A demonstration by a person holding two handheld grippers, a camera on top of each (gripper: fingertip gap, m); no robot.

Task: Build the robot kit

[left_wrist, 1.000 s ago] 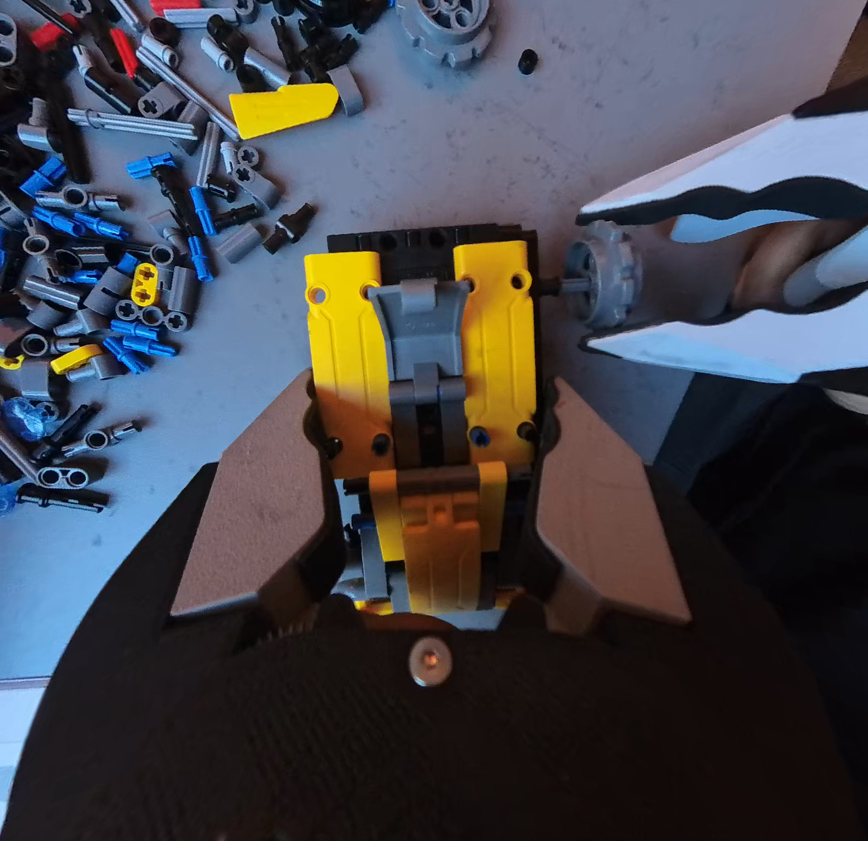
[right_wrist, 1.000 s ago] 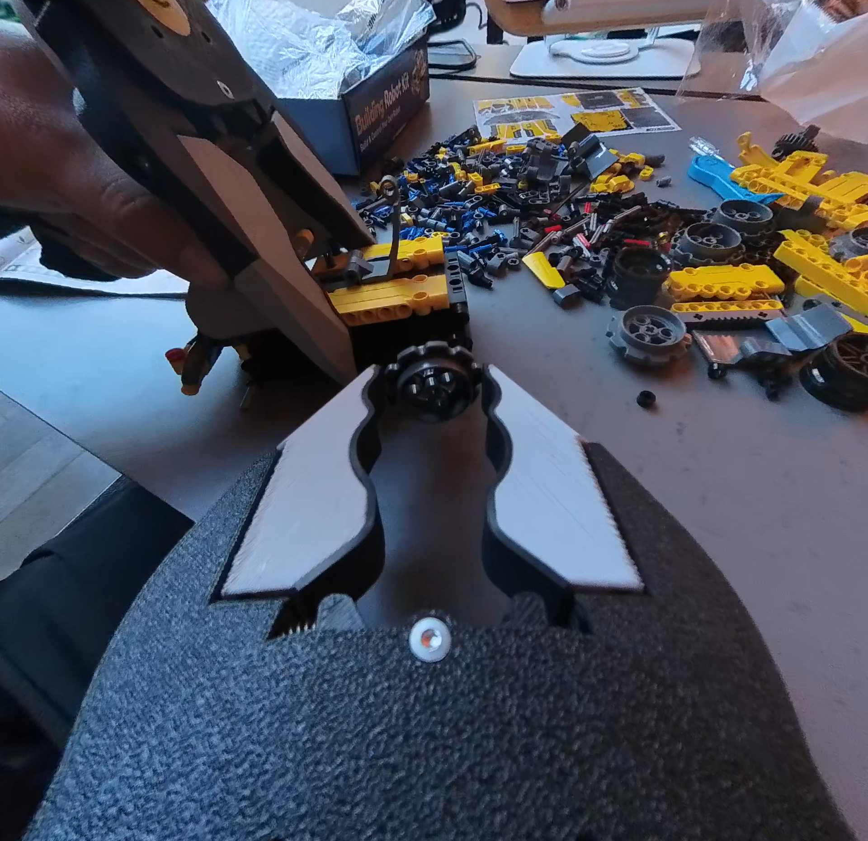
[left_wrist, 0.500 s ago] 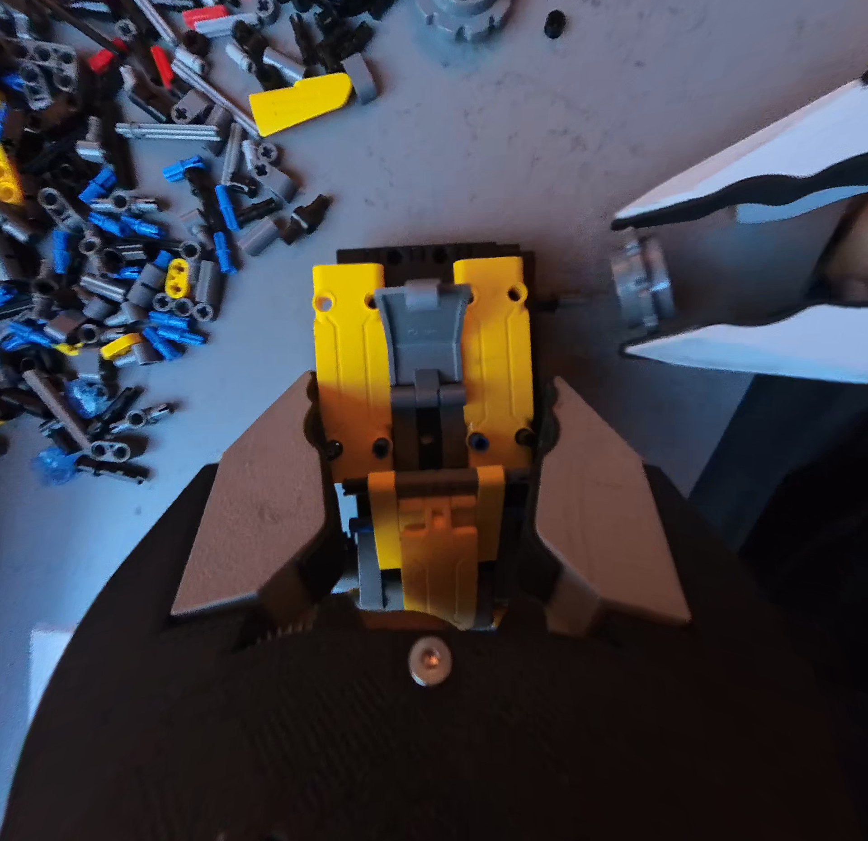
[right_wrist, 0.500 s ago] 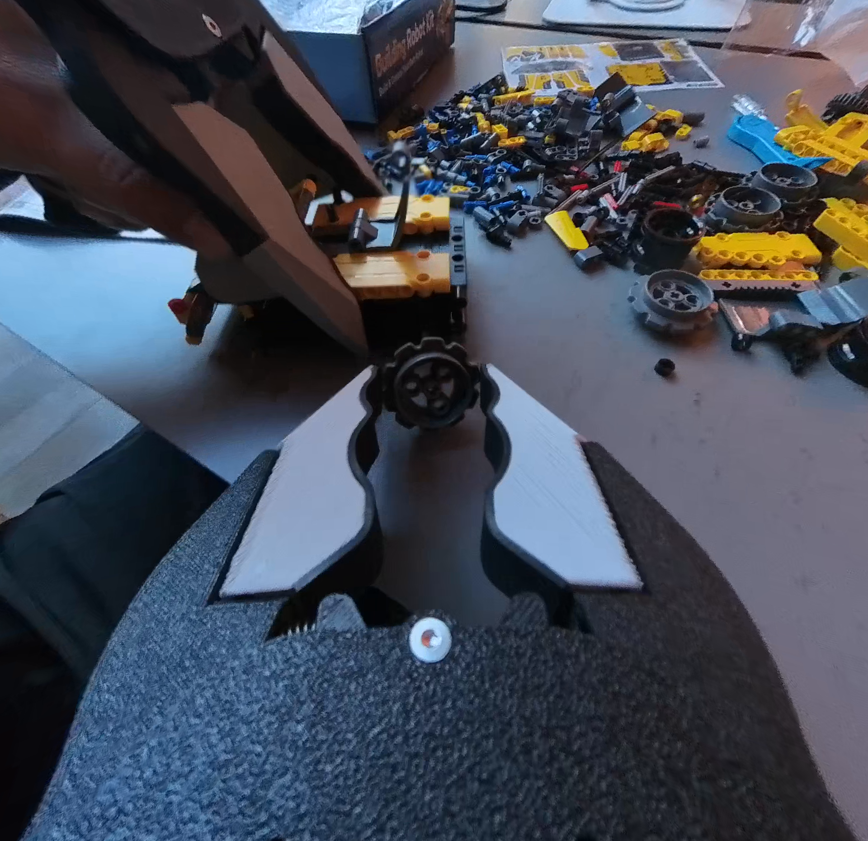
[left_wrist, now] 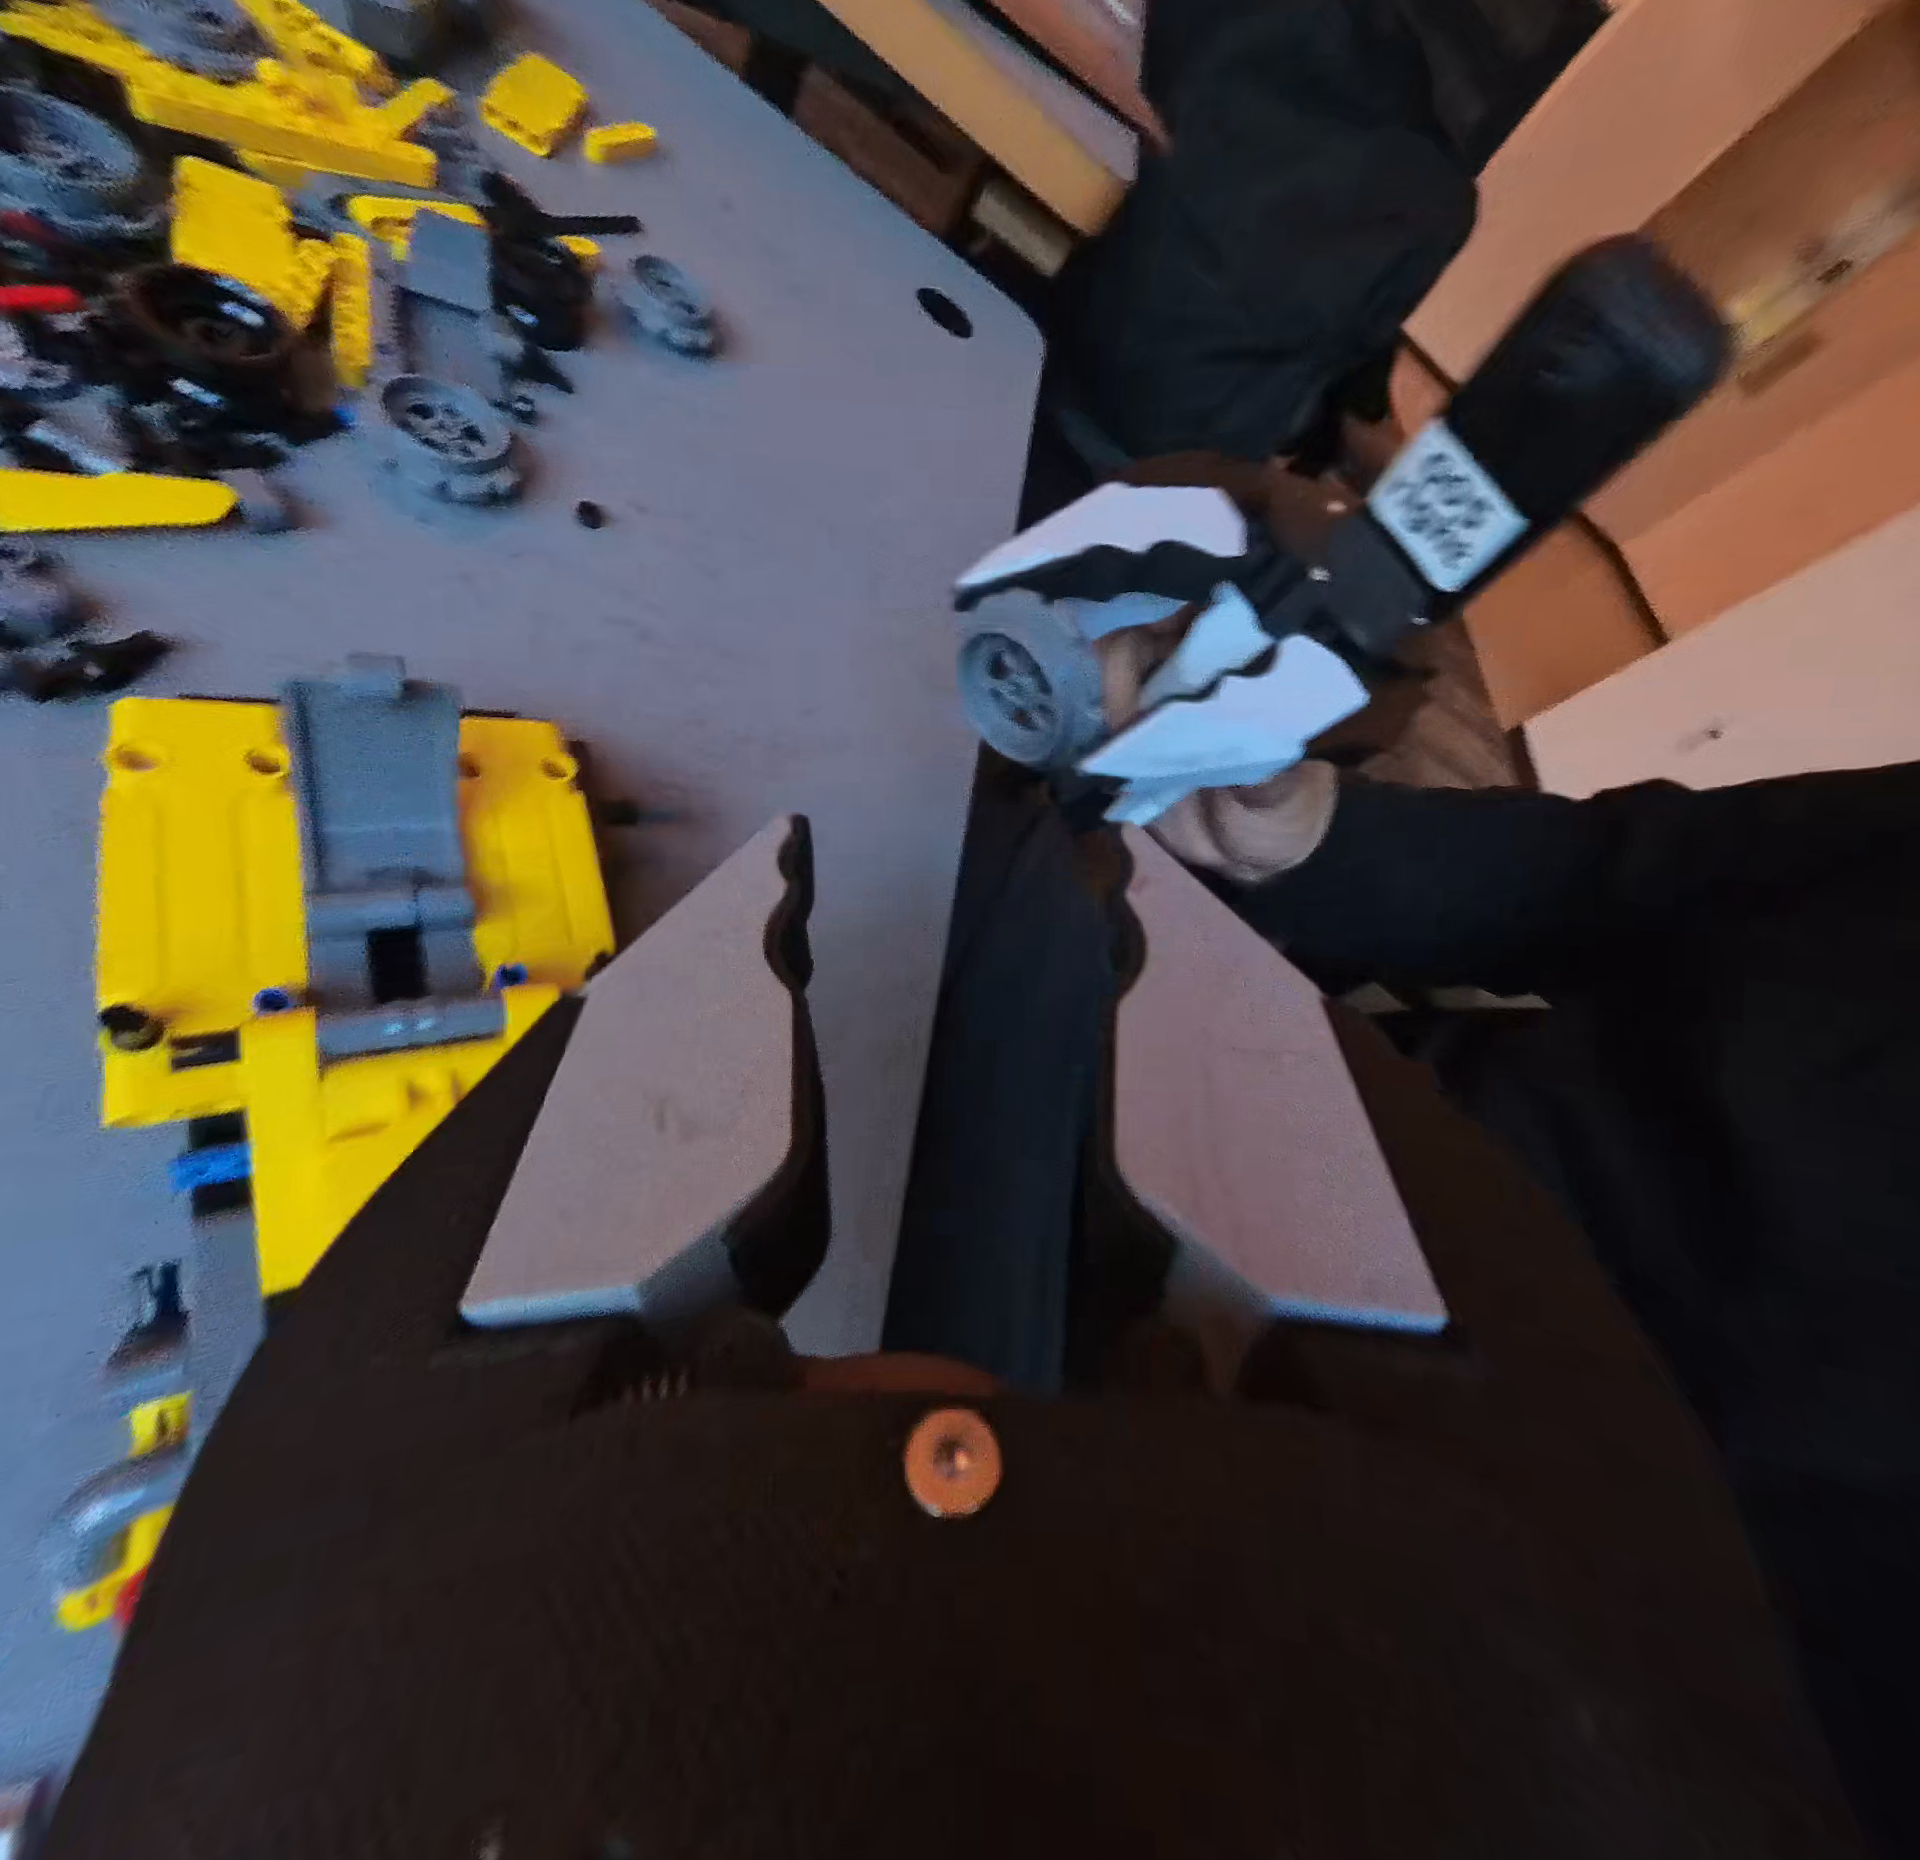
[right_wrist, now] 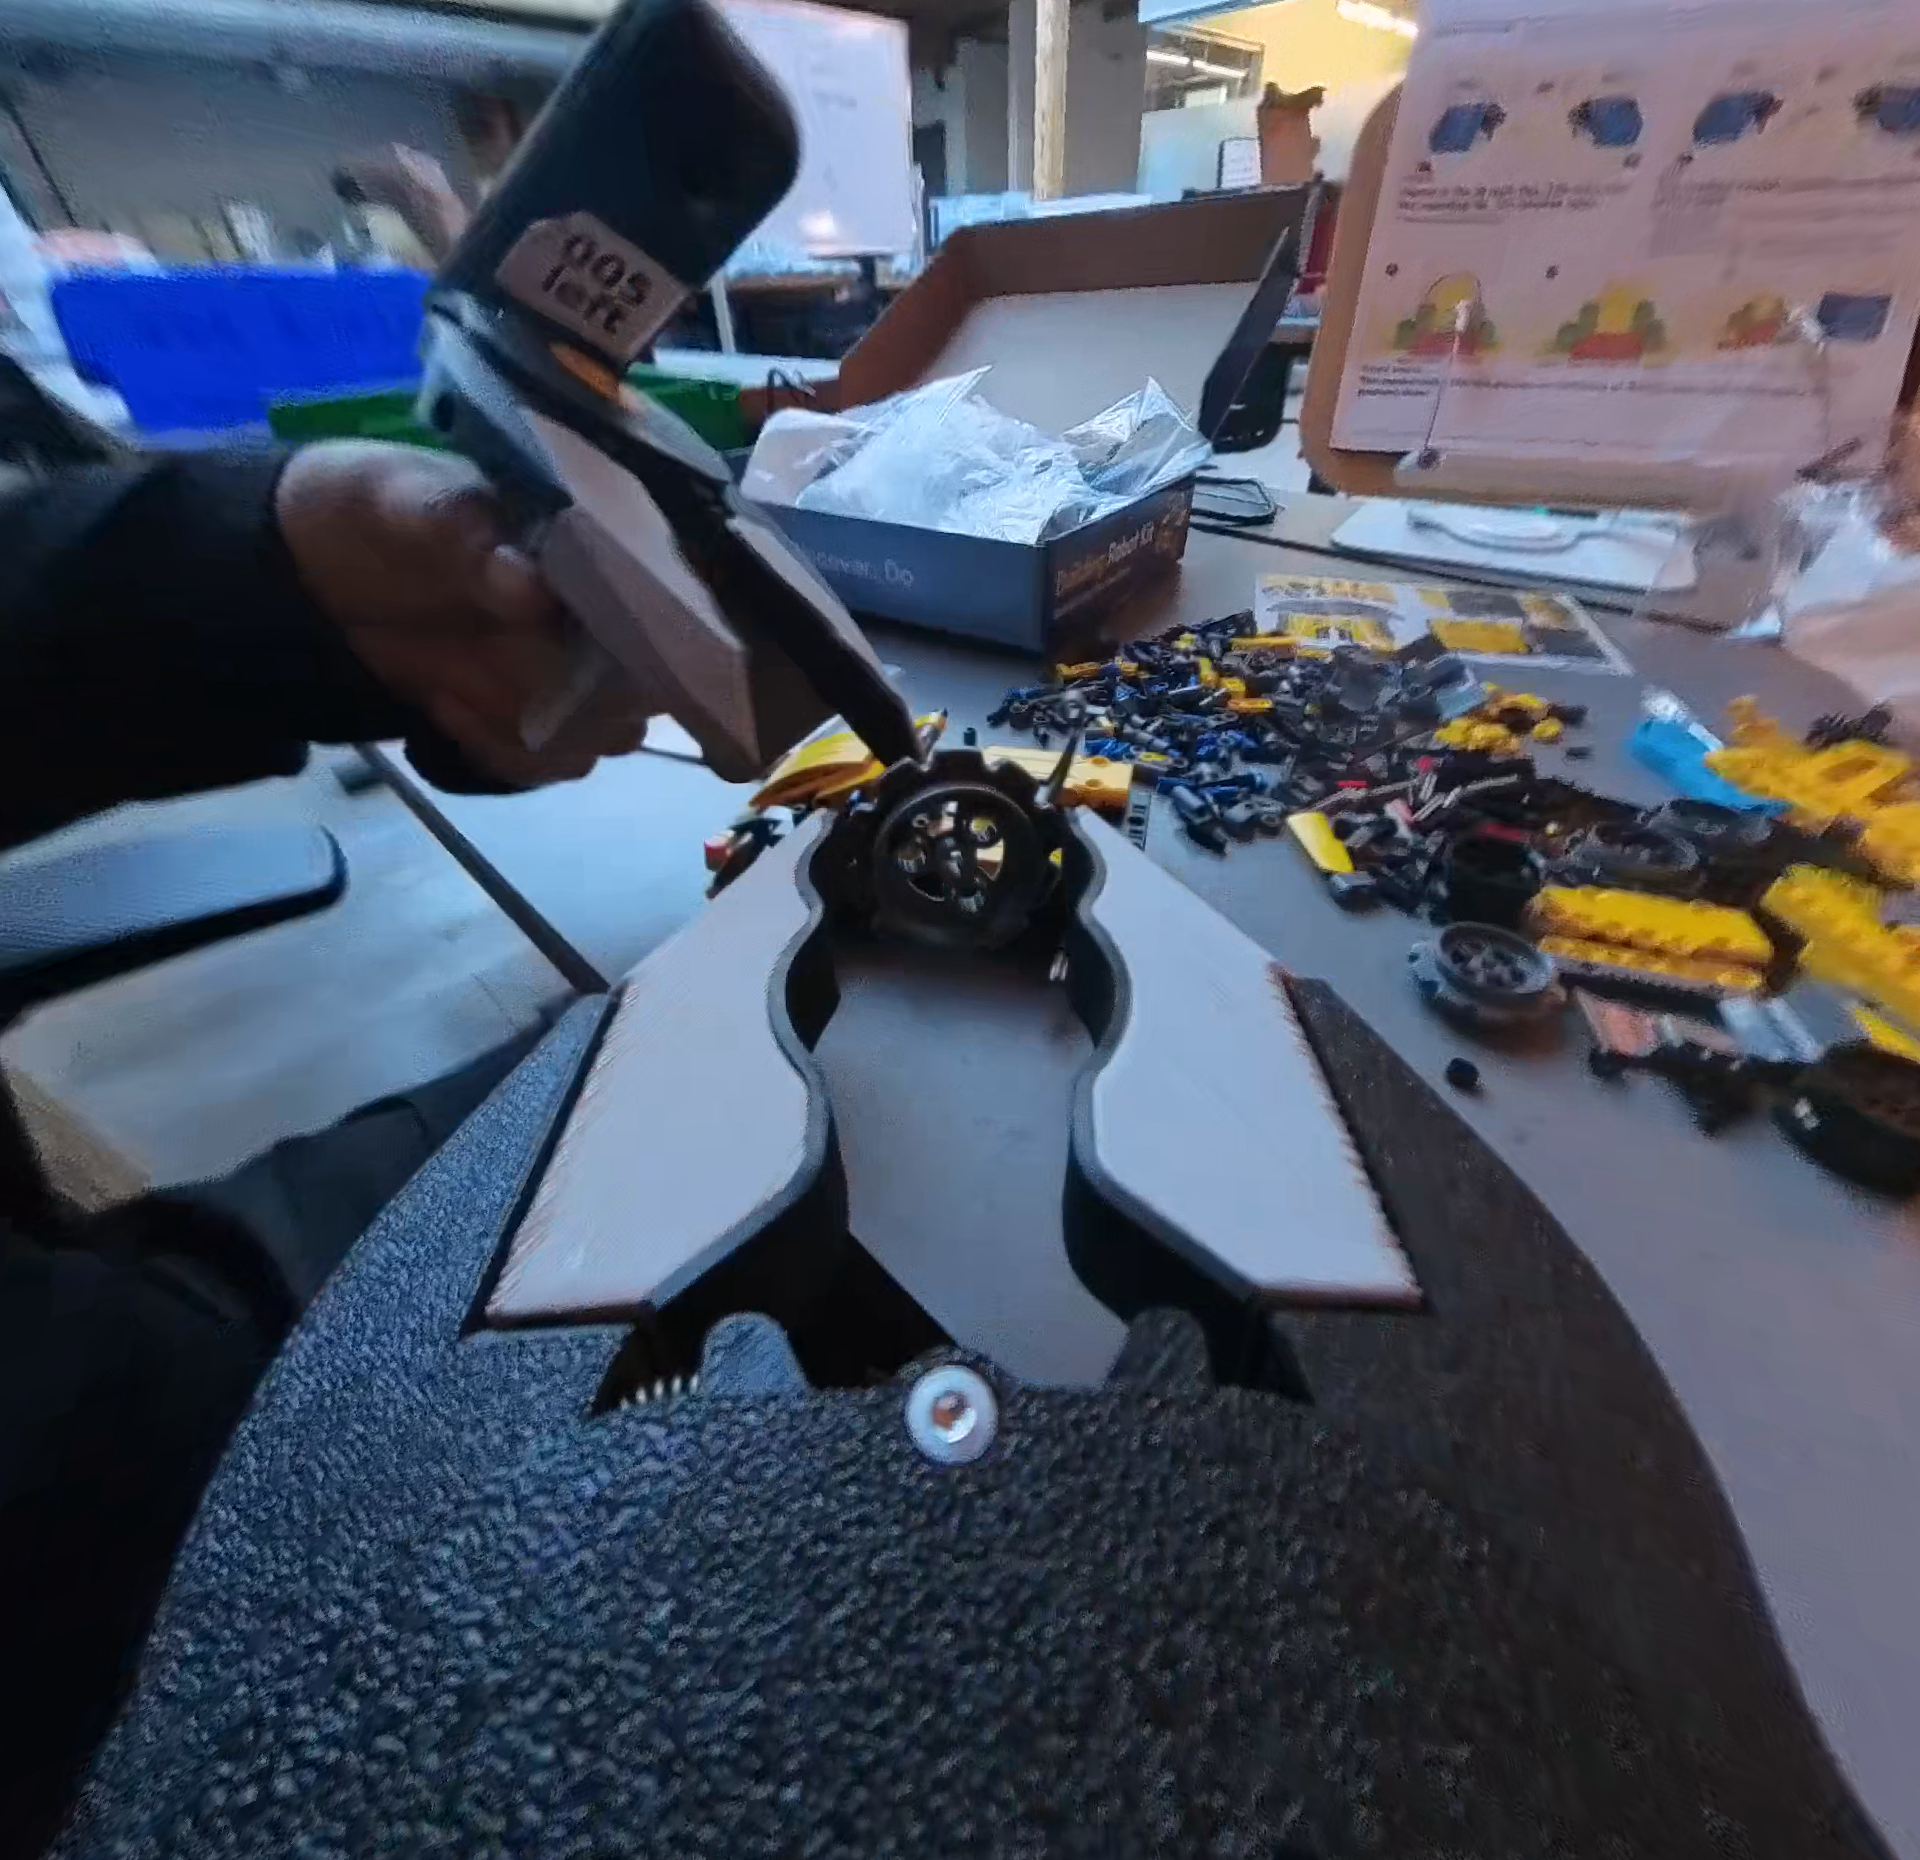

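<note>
Released since the earlier frame, the yellow model point(left_wrist: 343, 937) lies at nine o'clock of the left gripper point(left_wrist: 961, 854), spread and empty; the grey wheel point(right_wrist: 956, 860) is clamped by the right gripper point(right_wrist: 951, 875).

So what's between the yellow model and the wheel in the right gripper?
In the left wrist view, only bare grey table separates yellow model from wheel in the right gripper.

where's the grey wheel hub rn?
Clamped at the right gripper fingertips as the grey wheel hub, held off the table edge, right of the yellow model.
</note>
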